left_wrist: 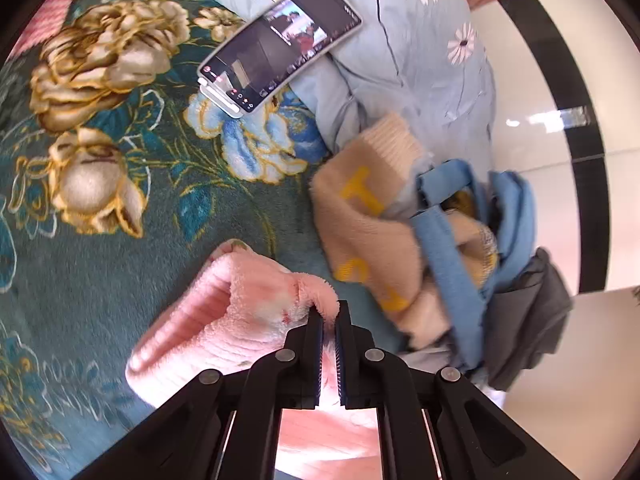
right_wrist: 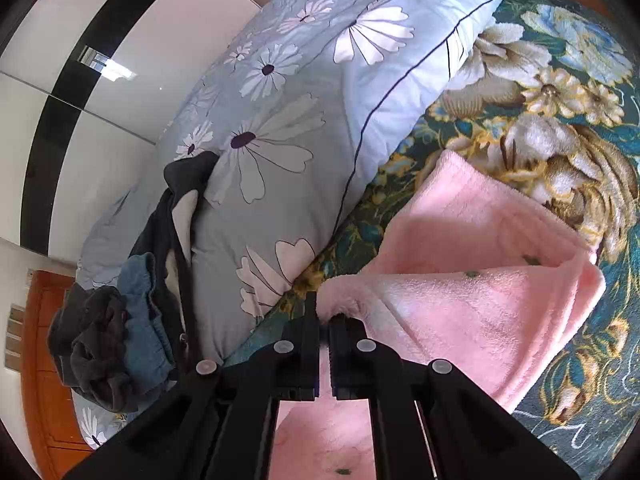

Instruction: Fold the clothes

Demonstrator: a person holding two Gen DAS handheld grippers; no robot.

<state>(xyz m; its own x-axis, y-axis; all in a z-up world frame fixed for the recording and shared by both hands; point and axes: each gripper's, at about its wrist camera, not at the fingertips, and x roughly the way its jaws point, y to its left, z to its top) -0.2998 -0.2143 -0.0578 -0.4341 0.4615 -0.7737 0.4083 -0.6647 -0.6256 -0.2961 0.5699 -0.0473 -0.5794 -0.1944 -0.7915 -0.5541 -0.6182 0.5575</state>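
A fluffy pink garment [left_wrist: 224,312] lies on the teal flowered blanket [left_wrist: 120,208]. My left gripper [left_wrist: 329,312] is shut on a bunched edge of it, the pink fleece pinched between the black fingers. In the right wrist view the same pink garment [right_wrist: 480,280] lies folded over on itself on the blanket [right_wrist: 560,120]. My right gripper [right_wrist: 323,312] is shut on its near-left corner.
A phone [left_wrist: 280,44] with a lit screen rests against a pale blue daisy quilt [left_wrist: 400,60]. Beige, blue and grey clothes [left_wrist: 432,248] are heaped to the right. A dark pile of clothes [right_wrist: 132,320] leans on the quilt [right_wrist: 300,120]. Glossy wardrobe doors [right_wrist: 120,20] stand behind.
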